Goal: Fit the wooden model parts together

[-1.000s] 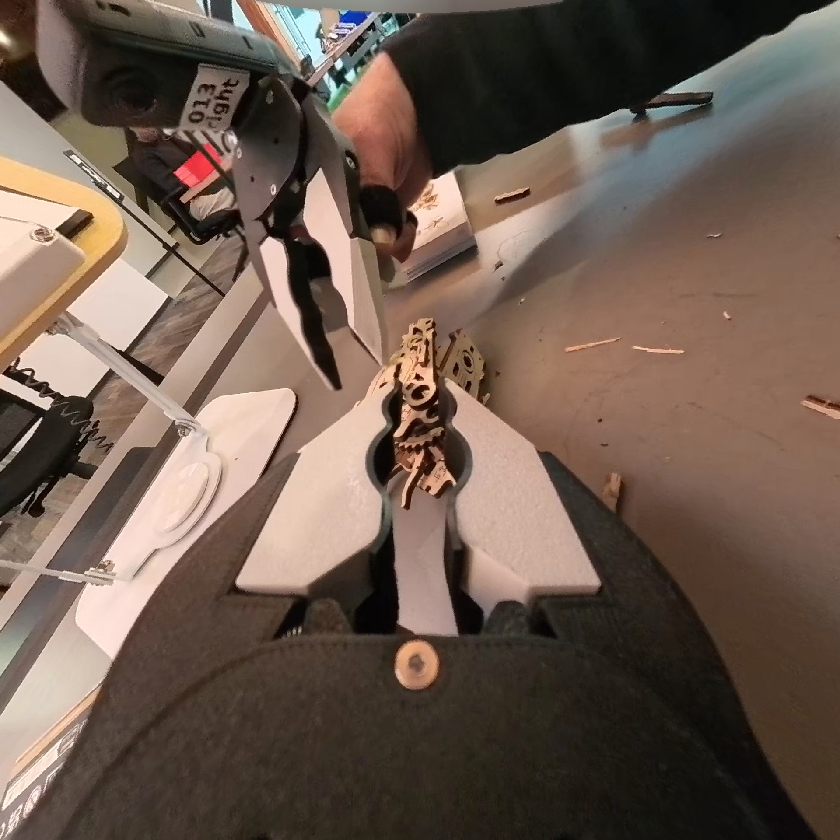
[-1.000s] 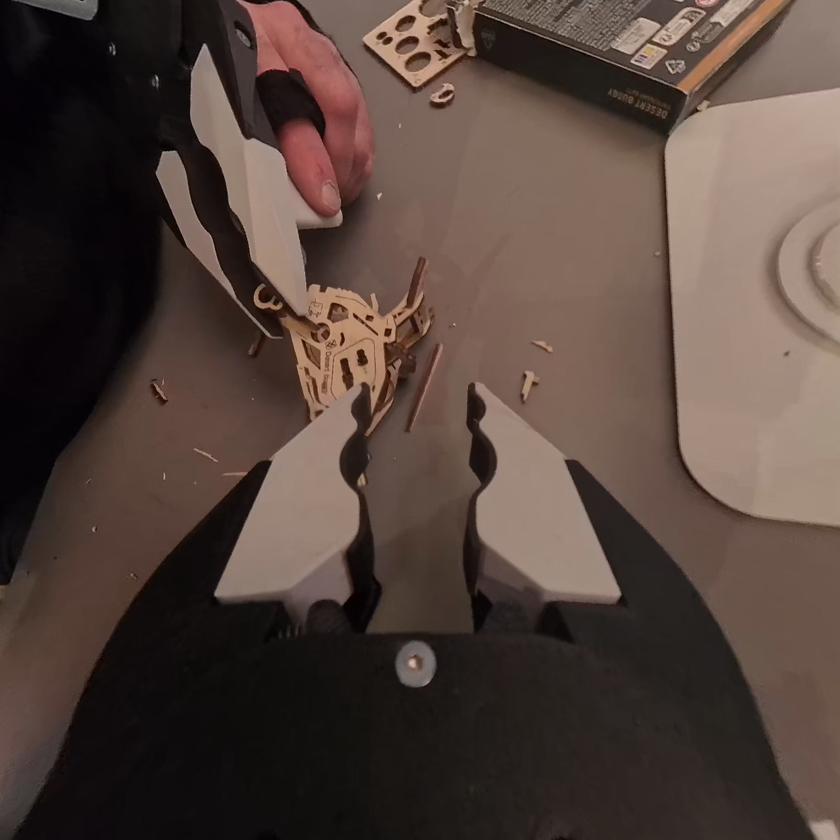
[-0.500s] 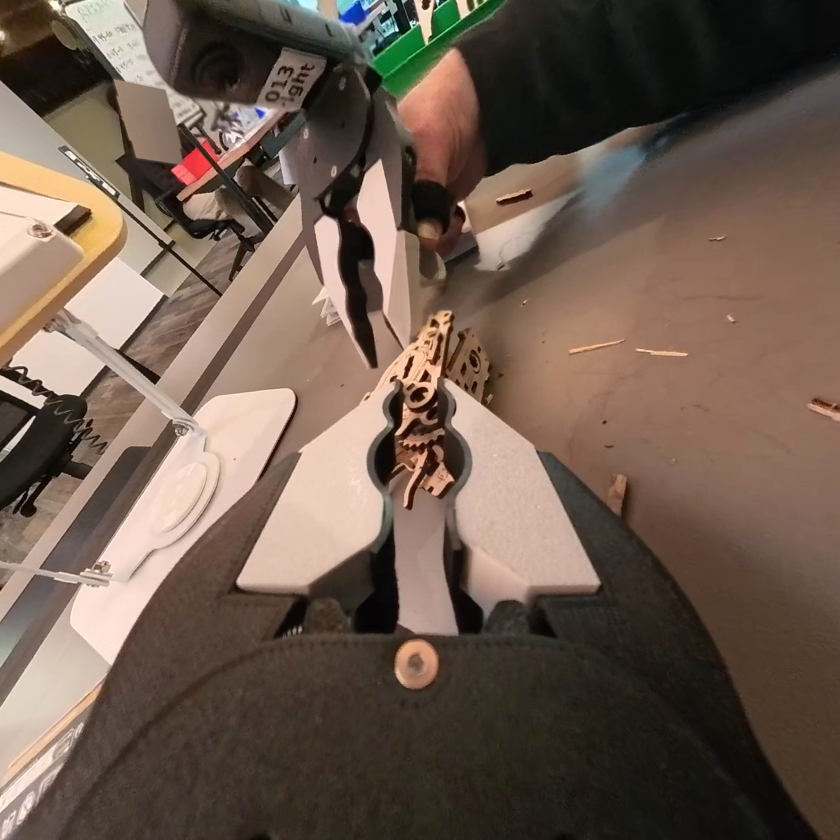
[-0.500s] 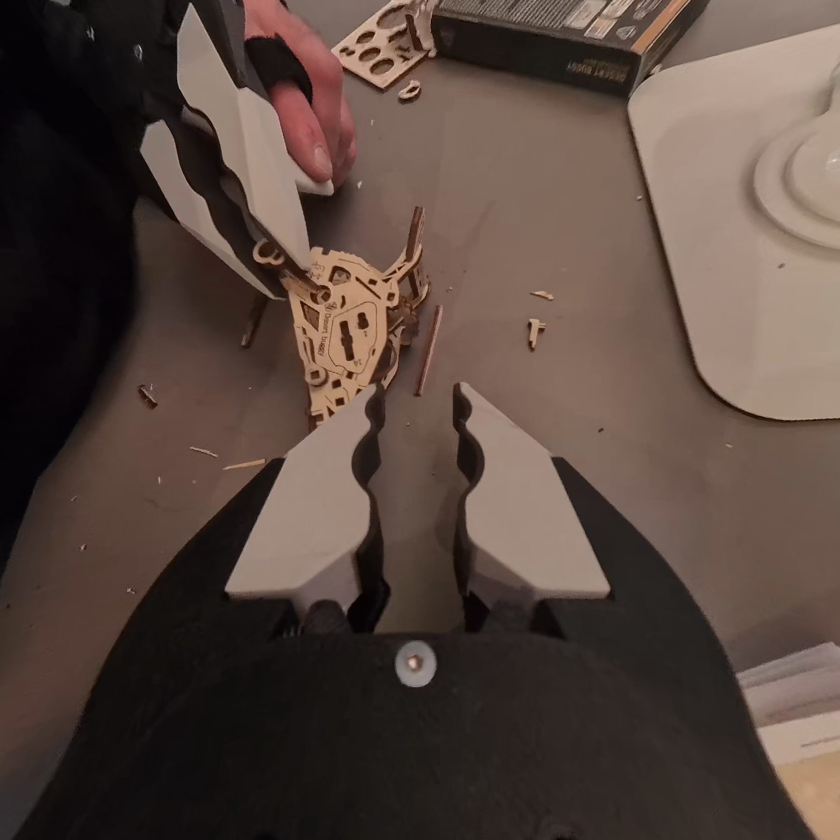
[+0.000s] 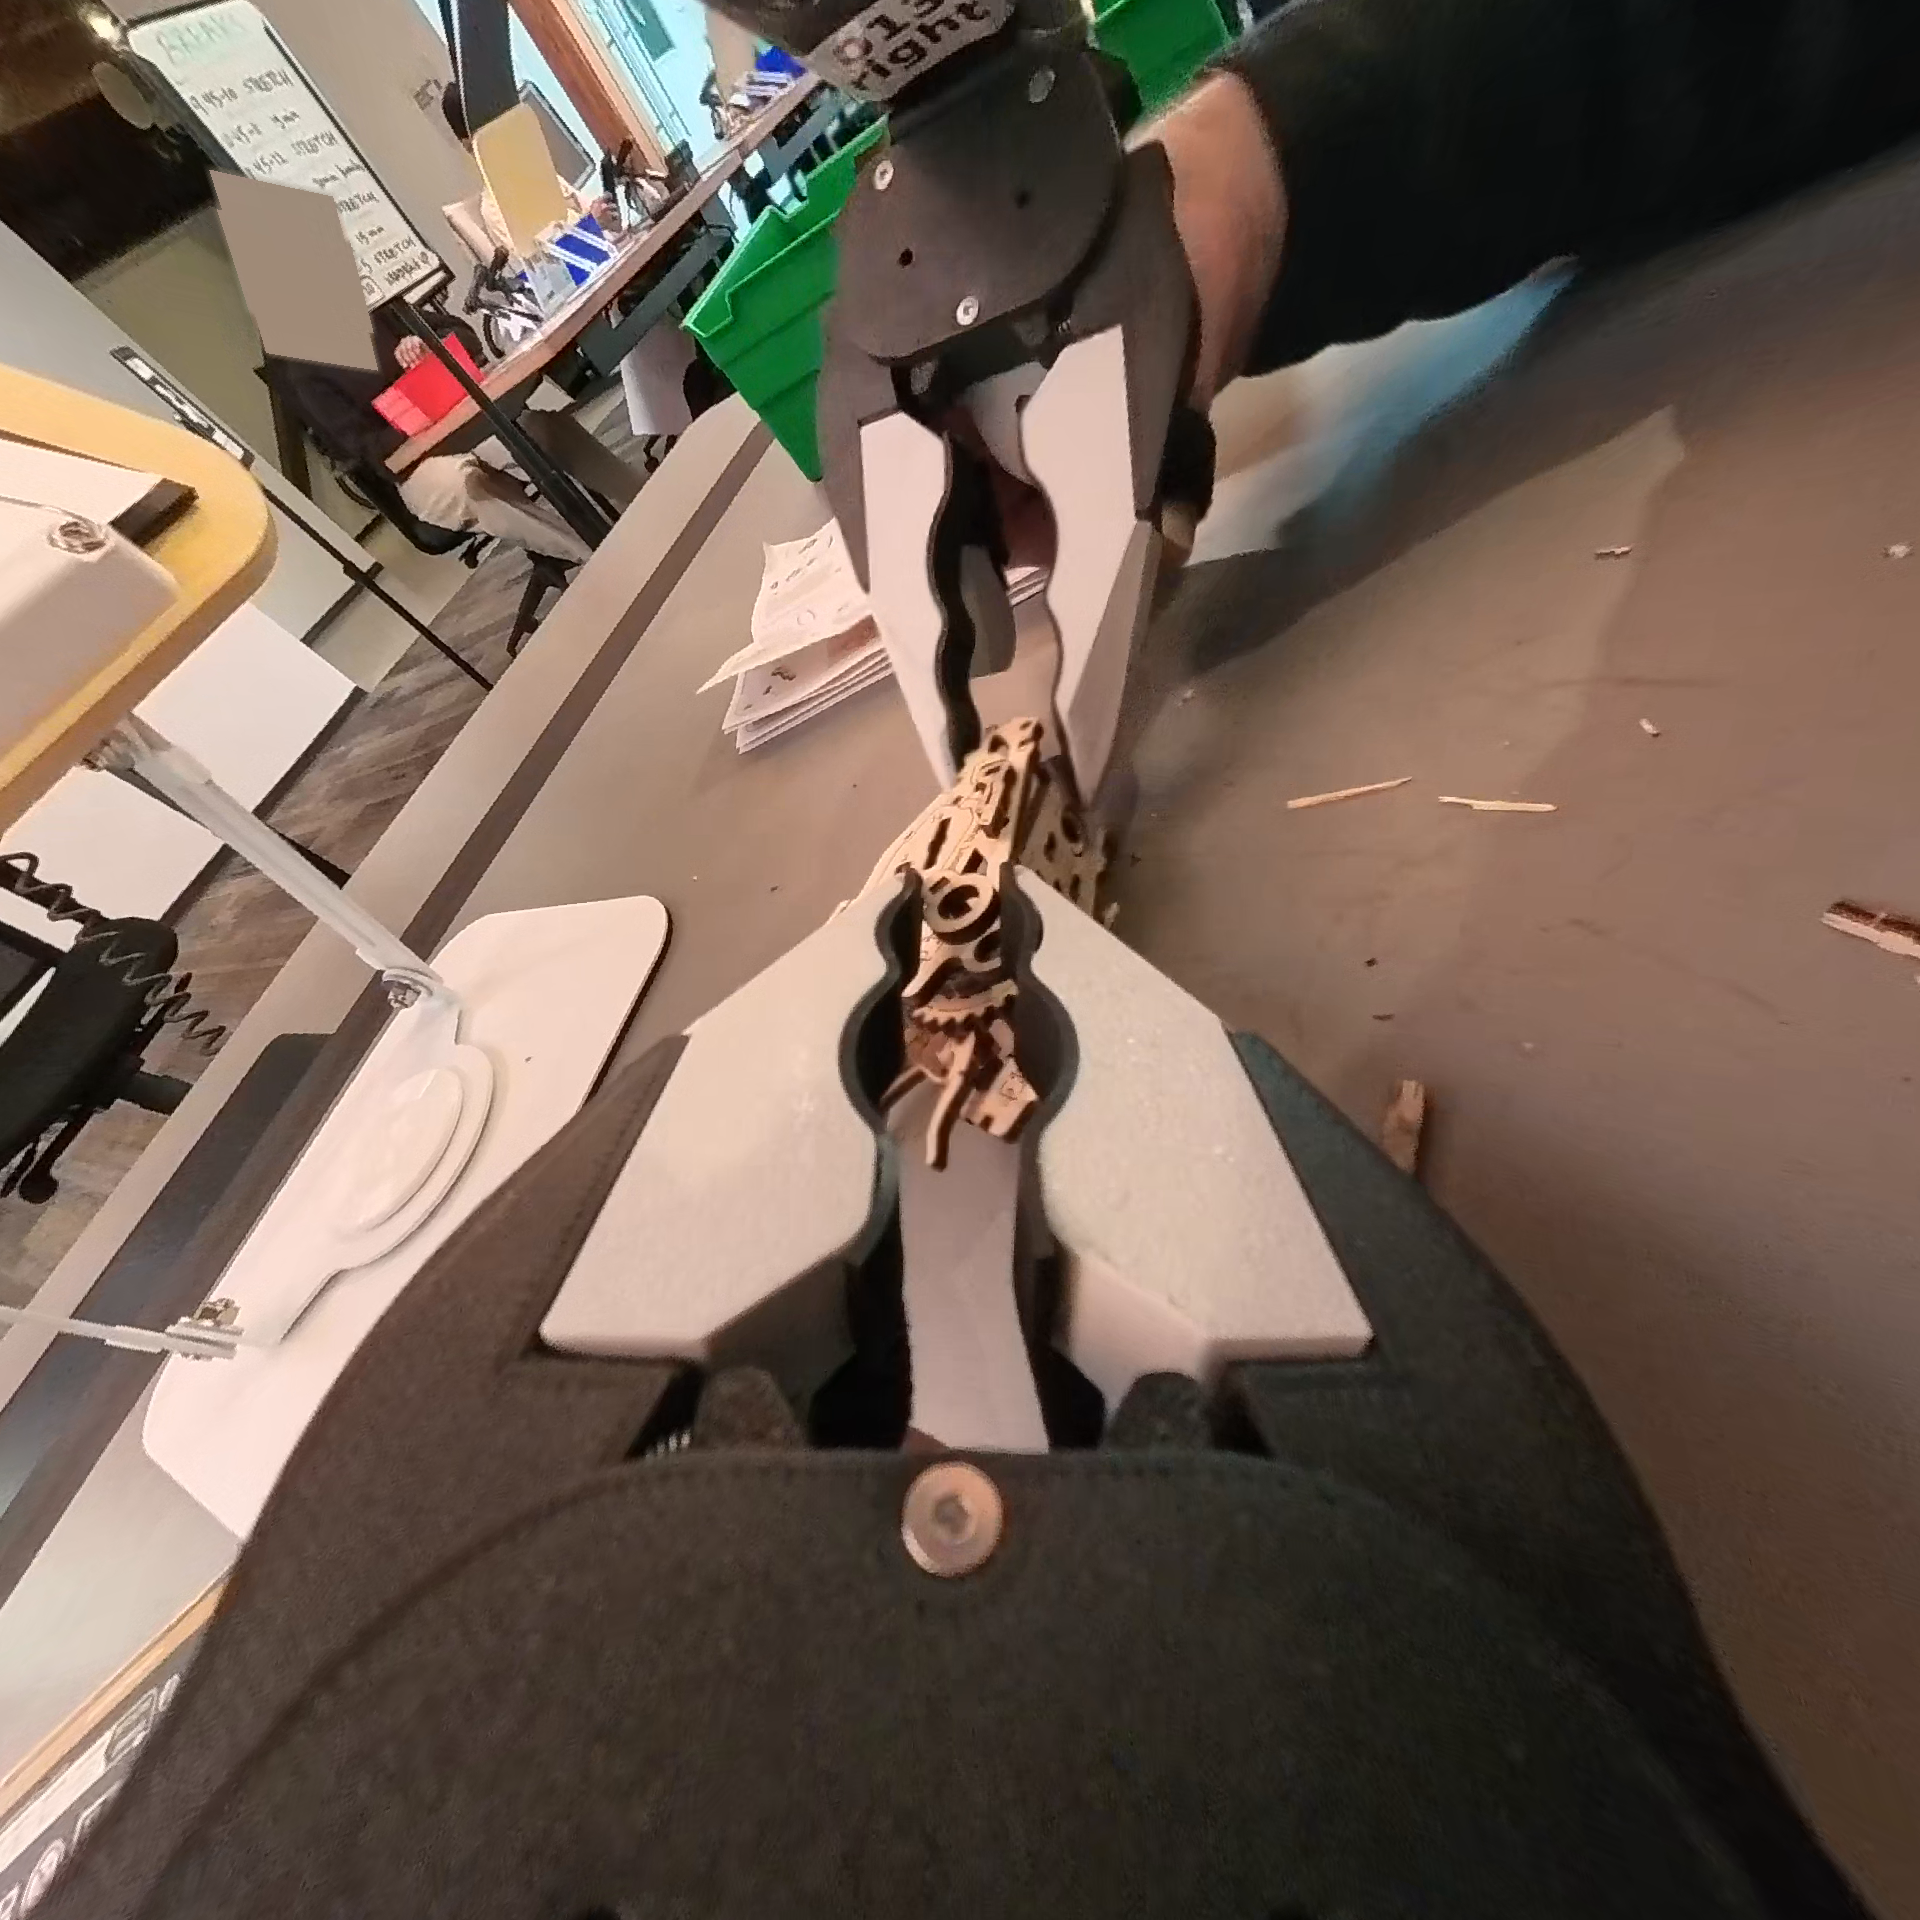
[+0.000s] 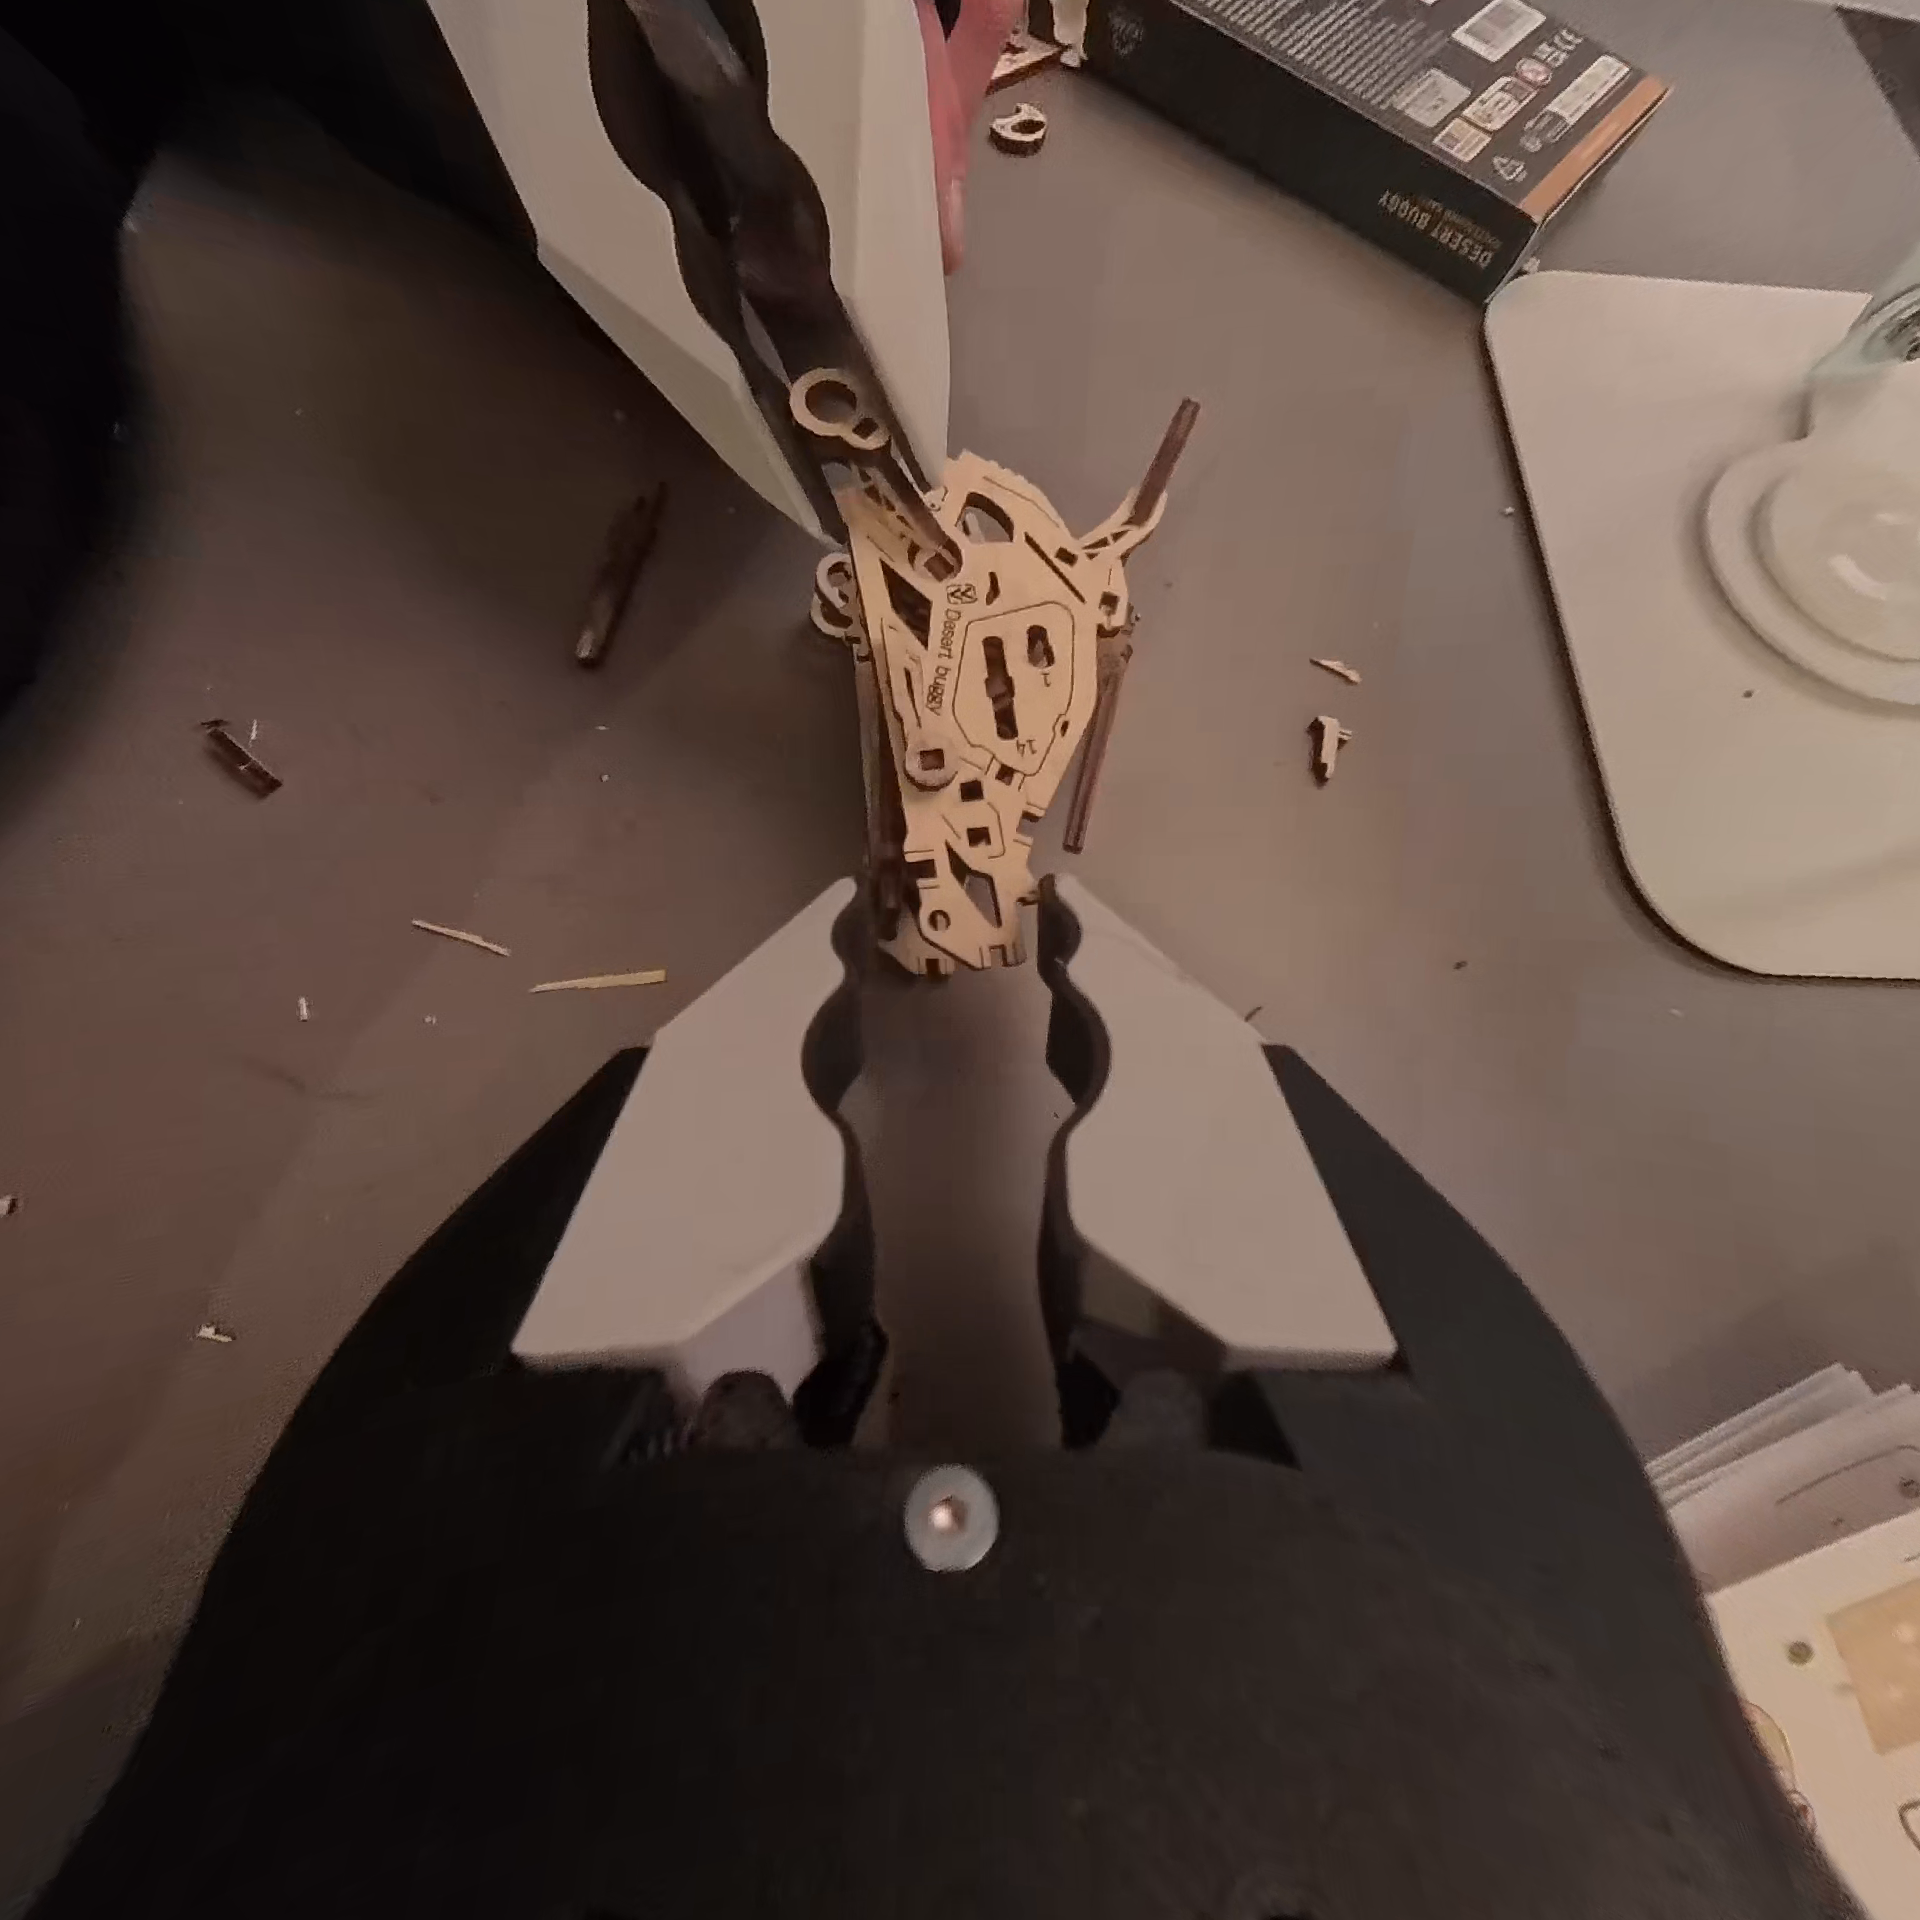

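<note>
A grey table (image 6: 1299,1091) strewn with wood splinters carries a white mat (image 6: 1662,623) and a dark kit box (image 6: 1403,114). The left gripper (image 5: 961,904) is clamped on one end of the wooden model (image 6: 977,717), held above the table. The right gripper (image 6: 948,894) is part open, its fingertips straddling the model's other end; whether they press it I cannot tell.

Pale laser-cut wooden model (image 6: 966,707), partly assembled, stands on edge above the table.
</note>
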The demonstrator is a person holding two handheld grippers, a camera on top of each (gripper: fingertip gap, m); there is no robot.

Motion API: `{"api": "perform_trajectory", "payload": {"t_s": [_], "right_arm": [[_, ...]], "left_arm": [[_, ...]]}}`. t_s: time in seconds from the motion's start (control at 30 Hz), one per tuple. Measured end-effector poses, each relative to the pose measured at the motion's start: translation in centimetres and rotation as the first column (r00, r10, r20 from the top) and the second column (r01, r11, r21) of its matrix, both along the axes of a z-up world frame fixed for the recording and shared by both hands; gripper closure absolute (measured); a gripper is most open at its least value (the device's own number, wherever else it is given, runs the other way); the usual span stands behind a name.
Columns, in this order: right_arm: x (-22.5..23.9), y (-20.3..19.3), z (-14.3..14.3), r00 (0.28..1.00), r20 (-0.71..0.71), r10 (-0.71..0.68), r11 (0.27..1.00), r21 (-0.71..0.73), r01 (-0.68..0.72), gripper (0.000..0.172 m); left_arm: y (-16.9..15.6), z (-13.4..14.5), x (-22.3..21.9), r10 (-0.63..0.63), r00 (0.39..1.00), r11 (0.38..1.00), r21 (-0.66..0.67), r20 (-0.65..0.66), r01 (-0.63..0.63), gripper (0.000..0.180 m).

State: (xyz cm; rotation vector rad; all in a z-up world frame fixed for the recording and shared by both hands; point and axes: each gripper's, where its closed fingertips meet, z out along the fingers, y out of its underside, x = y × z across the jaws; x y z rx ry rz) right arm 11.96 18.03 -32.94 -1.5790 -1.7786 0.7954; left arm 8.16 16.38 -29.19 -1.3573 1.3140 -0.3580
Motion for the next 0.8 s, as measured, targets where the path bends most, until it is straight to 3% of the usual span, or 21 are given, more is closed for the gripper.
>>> {"api": "perform_trajectory", "payload": {"t_s": [0.17,0.37,0.8], "right_arm": [[-0.34,0.14,-0.04,0.999,-0.032,-0.01,1.0,-0.013,0.01,0.153],[-0.8,0.42,0.25,0.998,-0.053,-0.024,1.0,-0.012,0.023,0.141],[-0.84,0.68,0.58,0.997,-0.073,-0.03,0.999,0.027,0.032,0.143]], "left_arm": [[0.1,0.15,-0.14,-0.005,1.0,1.0,0.006,-0.004,0.005,0.169],[0.09,0.64,-0.29,0.004,1.0,0.999,0.043,-0.015,-0.003,0.169],[0.37,0.16,-0.86,0.01,0.999,0.999,0.045,-0.042,-0.008,0.169]]}}
